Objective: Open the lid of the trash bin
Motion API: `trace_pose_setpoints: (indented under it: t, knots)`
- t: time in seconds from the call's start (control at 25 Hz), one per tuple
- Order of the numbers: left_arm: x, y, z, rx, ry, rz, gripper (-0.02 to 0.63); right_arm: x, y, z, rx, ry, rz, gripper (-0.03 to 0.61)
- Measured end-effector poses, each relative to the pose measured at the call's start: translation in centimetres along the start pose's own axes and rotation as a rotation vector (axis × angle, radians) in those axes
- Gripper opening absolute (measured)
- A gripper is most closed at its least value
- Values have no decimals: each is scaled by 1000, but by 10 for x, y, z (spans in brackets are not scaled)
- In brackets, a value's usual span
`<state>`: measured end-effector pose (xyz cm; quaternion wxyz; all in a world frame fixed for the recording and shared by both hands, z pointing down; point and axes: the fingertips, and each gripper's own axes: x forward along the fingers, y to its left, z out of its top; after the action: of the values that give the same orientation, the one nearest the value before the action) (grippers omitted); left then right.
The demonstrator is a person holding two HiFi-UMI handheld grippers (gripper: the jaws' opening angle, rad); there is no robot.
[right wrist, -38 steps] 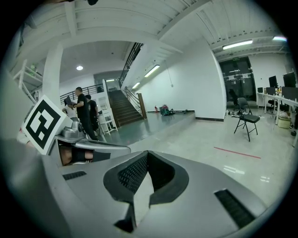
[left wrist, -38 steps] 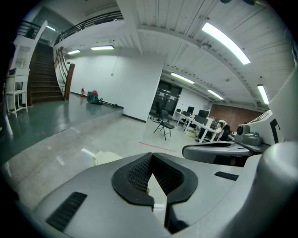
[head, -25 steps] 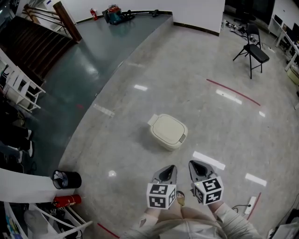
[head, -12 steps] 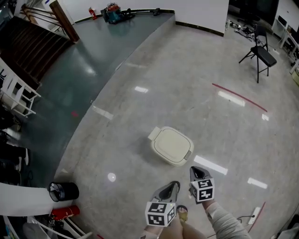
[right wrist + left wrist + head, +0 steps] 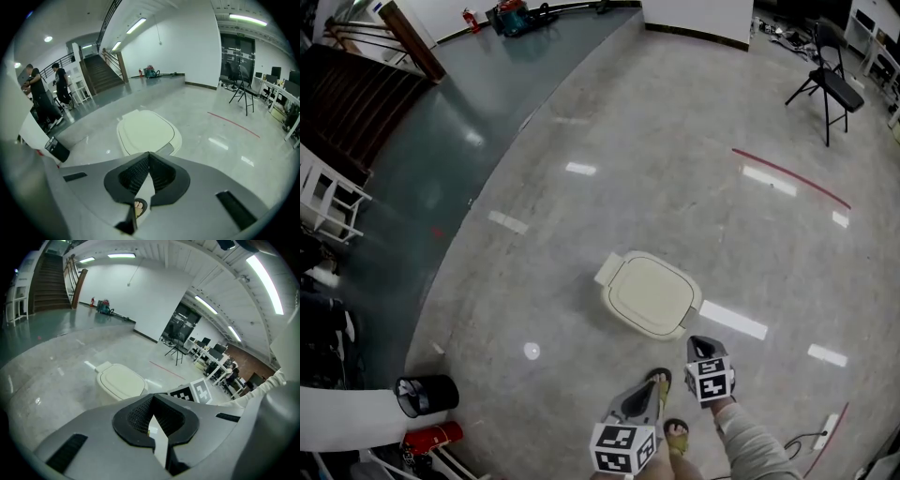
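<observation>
Open office hall: desks (image 5: 280, 93), staircase (image 5: 99, 72), folding chair (image 5: 834, 84).

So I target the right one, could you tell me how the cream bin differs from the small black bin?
The cream bin is a rounded square with its lid shut; the black bin is round and open-topped. The cream bin stands on open floor ahead of the right gripper; the black bin sits to the left beside a red cylinder. The cream bin looks larger than the black bin. Both rest on the floor.
</observation>
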<state>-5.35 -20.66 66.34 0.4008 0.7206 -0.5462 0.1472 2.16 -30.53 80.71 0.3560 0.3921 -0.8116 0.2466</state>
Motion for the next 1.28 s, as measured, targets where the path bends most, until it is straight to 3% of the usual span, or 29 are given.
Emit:
trace_pose_setpoints:
  t: [0.64,1.28]
  knots:
    - [58,21,-16,-16,36,16,3,72,-28,-26,-18,95,-36,4]
    - [69,23,-21,-46,51,29,3,81,-32,-35,-10,96,-48,5]
